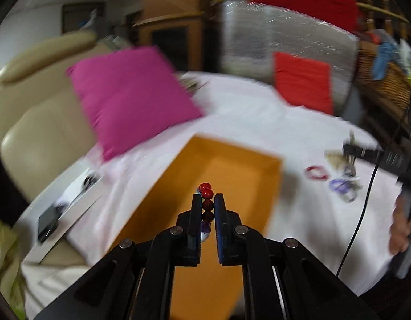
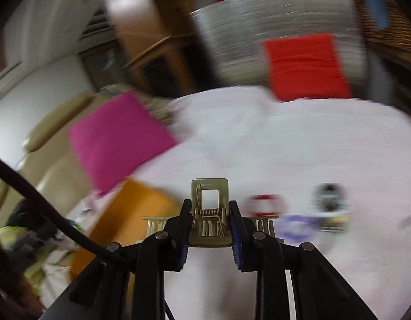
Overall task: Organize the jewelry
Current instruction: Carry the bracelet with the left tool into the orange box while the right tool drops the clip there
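Left claw (image 1: 208, 200) clenched on bead bracelet (image 1: 207, 202), right claw (image 2: 210, 213) gripping hair clip (image 2: 210, 213); next, probably drop into orange box (image 1: 269, 176).

The white sheet (image 2: 298, 146) lies bare across its far middle — open room to pass. The orange box (image 1: 232, 165) fills the near left, the pink cushion (image 1: 130, 96) behind it. A red bracelet (image 1: 316, 172), a purple one (image 1: 338, 186) and keys (image 1: 350, 166) clutter the right — a black cable (image 1: 362, 213) runs beside them.
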